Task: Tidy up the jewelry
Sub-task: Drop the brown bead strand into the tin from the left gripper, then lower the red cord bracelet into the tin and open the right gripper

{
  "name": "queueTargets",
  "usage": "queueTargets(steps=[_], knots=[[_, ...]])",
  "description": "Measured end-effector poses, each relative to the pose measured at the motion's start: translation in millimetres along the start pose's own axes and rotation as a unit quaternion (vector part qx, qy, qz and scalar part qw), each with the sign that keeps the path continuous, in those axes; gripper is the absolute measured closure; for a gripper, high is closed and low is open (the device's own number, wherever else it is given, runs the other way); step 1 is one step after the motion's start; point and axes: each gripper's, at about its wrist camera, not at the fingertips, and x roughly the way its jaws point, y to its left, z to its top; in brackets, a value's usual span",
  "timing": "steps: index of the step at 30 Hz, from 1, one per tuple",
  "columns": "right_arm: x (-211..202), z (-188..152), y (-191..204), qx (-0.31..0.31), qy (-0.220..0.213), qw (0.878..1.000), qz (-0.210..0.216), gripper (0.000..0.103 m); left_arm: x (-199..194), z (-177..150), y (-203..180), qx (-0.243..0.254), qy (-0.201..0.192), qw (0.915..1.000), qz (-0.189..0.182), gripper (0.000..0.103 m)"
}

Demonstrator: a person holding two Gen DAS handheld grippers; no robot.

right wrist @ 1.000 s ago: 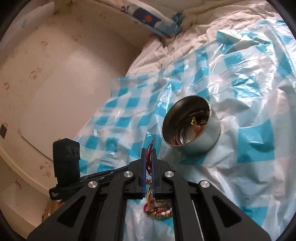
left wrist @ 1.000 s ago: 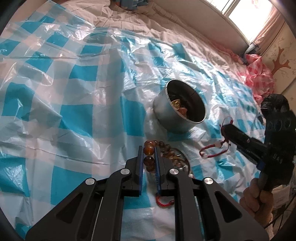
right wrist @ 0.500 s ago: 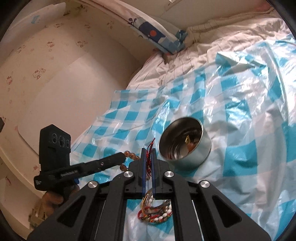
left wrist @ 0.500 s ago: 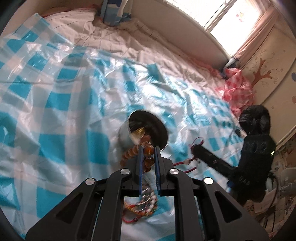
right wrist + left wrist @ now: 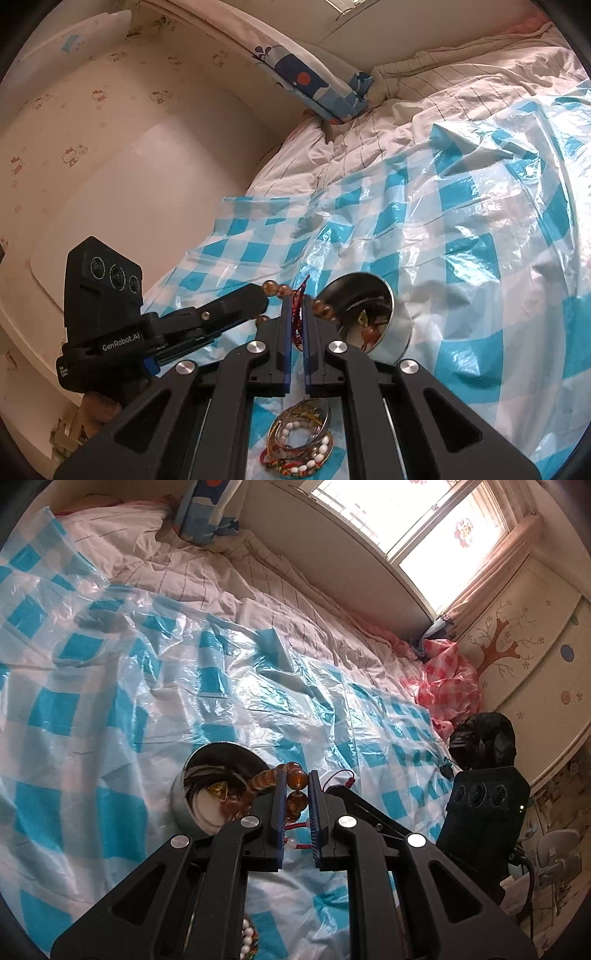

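My left gripper (image 5: 295,794) is shut on an amber bead bracelet (image 5: 297,780), lifted beside the round metal tin (image 5: 192,775); the bead string hangs over the tin's rim. The tin holds a gold piece and amber beads. My right gripper (image 5: 297,321) is shut on a red cord bracelet (image 5: 298,314), held just left of the tin (image 5: 400,326). The left gripper (image 5: 236,302) shows in the right wrist view with the amber beads (image 5: 275,286). The right gripper (image 5: 343,790) shows in the left wrist view.
A pile of red, white and gold bracelets (image 5: 299,443) lies on the blue checked plastic sheet (image 5: 480,240) below my right gripper. The sheet covers a bed with a striped quilt (image 5: 184,572). A pink checked cloth (image 5: 447,679) lies at the far right.
My left gripper has lifted the amber bracelet off the sheet and carried it up to the tin. My right gripper has risen a little with the red cord bracelet.
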Motion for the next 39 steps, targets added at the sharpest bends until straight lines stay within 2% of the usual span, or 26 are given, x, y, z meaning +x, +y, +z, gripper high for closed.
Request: queueTargets(steps=[3,5,7,8,14,16,19,24,26,30,32,39], knots=[[4.3,7.3,-2.9,0.002,-0.004,1.000,0.001,0.097,9.4,0.9,7.3,-0.020,-0.003,0.9998,0.005,0.093],[10.6,11.8,-4.1,0.002,-0.005,1.000,0.000,0.097,20.0,-0.3,17.2,-0.039,0.014,0.9988,0.024,0.093],[20.2,14.0,-5.5,0.003,0.000,1.000,-0.002,0.097,28.8,-2.9,27.5,-0.053,0.031,0.9954,0.073,0.093],[24.9,14.2,-6.5,0.004,0.004,1.000,-0.002,0.097,28.7,-3.1,29.6,-0.054,0.032,0.9946,0.083,0.093],[45.8,10.9,-9.0,0.003,0.030,1.000,-0.005,0.097,15.4,1.0,43.1,-0.067,0.011,0.9898,0.125,0.090],[58.9,9.7,-9.8,-0.002,0.058,0.998,-0.013,0.097,11.8,1.0,44.5,-0.066,0.009,0.9889,0.133,0.089],[70.2,3.1,-11.5,-0.027,0.074,0.994,-0.080,0.069,6.4,0.5,43.4,-0.053,0.006,0.9871,0.151,0.084],[56.0,6.3,-17.1,-0.042,0.050,0.991,-0.114,0.066,-3.2,-2.8,42.2,-0.027,0.007,0.9833,0.180,0.069],[48.8,6.9,-21.9,-0.037,0.041,0.991,-0.122,0.058,-6.0,-4.3,42.8,-0.020,0.009,0.9818,0.189,0.063],[38.1,8.9,-25.3,-0.039,0.032,0.989,-0.136,0.054,-12.4,-9.7,43.6,0.003,0.020,0.9771,0.212,0.058],[30.3,8.5,-24.1,-0.040,0.024,0.989,-0.141,0.048,-17.0,-13.2,43.7,0.012,0.023,0.9756,0.218,0.056],[19.2,4.0,-17.5,-0.036,0.018,0.989,-0.139,0.046,-27.5,-24.5,40.5,0.040,0.030,0.9704,0.236,0.055]])
